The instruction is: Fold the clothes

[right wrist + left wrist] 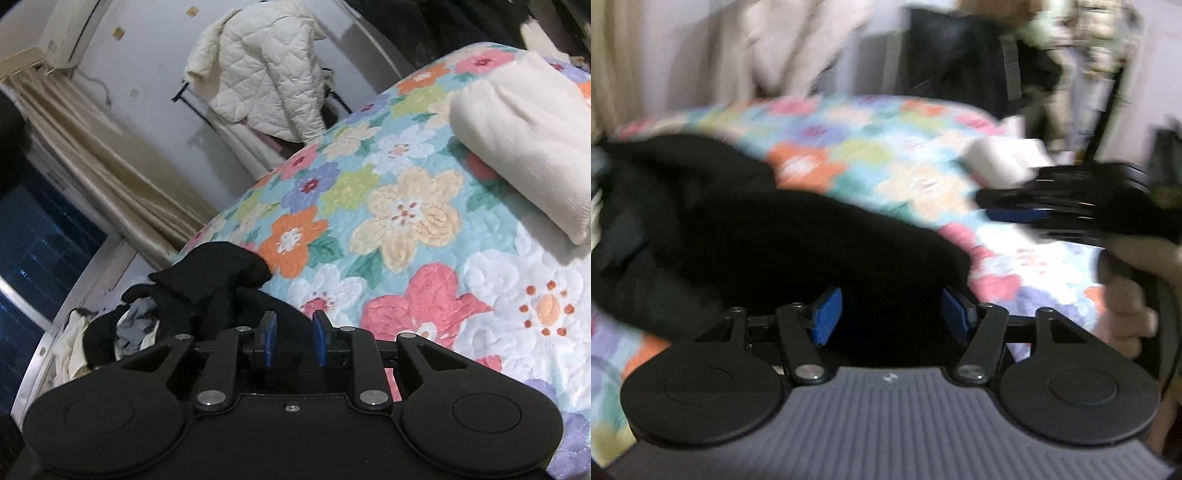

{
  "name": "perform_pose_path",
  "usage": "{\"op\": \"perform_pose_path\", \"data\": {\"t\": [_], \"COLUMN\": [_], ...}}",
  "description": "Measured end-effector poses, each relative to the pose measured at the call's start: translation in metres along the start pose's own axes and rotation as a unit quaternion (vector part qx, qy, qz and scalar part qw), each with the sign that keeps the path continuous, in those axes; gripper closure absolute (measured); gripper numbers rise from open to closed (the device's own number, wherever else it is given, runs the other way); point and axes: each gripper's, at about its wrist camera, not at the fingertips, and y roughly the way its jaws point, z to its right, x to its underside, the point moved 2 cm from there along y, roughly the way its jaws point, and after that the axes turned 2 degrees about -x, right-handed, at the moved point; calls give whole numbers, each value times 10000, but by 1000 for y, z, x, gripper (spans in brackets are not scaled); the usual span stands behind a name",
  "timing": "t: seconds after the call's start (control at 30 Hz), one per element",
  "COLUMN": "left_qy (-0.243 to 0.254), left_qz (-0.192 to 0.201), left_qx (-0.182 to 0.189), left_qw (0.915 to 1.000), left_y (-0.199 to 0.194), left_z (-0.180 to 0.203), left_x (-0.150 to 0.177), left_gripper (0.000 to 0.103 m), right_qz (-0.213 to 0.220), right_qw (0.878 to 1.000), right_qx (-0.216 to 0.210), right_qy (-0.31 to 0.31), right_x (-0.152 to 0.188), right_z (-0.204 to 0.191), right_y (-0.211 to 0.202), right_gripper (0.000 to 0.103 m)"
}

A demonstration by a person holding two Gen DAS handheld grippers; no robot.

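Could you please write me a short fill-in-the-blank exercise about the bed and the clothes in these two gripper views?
1. The garment lying in front of both grippers is ____ in colour.
2. The bedspread is printed with large ____.
3. The folded cream cloth rests on the ____.
4. The quilted white jacket hangs against the ____.

Missing words: black; flowers; bedspread; wall

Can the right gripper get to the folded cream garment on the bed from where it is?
Probably yes: the right gripper has only bare floral quilt between it and the folded cream garment.
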Motion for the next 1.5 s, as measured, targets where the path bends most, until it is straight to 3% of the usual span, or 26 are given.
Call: {"op": "perform_pose_path", "data": {"t": [0.17,0.27,0.4,0.47,0.63,0.83,1.0,1.03,1.07,1.1,1.13,1.17,1.27,1.37,1.4,1.43,1.5], "left_qy": [90,-375,-1347,-1469,-1462,-934,-1179,-1098,-1016,-923,-842,-782,-800,-1096,-1154,-1213,-1275], "left_qz": [407,398,367,387,730,1036,930,921,911,896,866,824,708,669,671,673,653], "left_qx": [-1034,-1308,-1152,-1154,-1045,-1060,-802,-908,-1017,-1163,-1325,-1483,-1797,-1891,-1922,-1952,-2006], "left_qw": [9938,9899,9835,9816,9810,9845,9854,9855,9854,9848,9838,9824,9779,9735,9722,9709,9691], "left_y": [-30,-25,-15,-6,16,33,39,39,40,40,40,41,42,43,43,43,46], "left_z": [-43,-80,-125,-140,-170,-181,-187,-186,-185,-185,-186,-188,-199,-217,-220,-223,-227], "left_x": [2,1,3,0,-10,-12,-8,-7,-7,-6,-4,-2,4,7,8,8,8], "left_gripper": [44,44,43,43,43,43,43,42,42,41,41,41,41,41,41,41,40], "right_qz": [-53,-361,-630,-712,-812,-1175,-1539,-1643,-1727,-1812,-1856,-1683,-1017,-146,45,144,145], "right_qw": [9961,9897,9770,9677,9535,9344,9195,9129,9035,8968,8950,8967,9005,9192,9163,9117,9158], "right_qx": [-70,92,174,119,143,-19,326,498,576,542,466,564,1029,1620,1912,2201,2502], "right_qy": [-881,-1384,-2029,-2417,-2898,-3363,-3603,-3702,-3881,-3999,-4029,-4055,-4101,-3587,-3520,-3467,-3137], "right_x": [7,15,25,30,35,39,51,55,57,59,57,49,18,-34,-47,-56,-68], "right_z": [-28,-37,-54,-65,-75,-83,-81,-80,-79,-79,-77,-74,-60,-31,-20,-8,17], "right_y": [5,20,22,17,10,9,62,76,87,94,99,98,89,61,54,50,48], "right_gripper": [59,54,47,40,30,25,23,24,40,77,95,102,102,103,103,103,102]}}
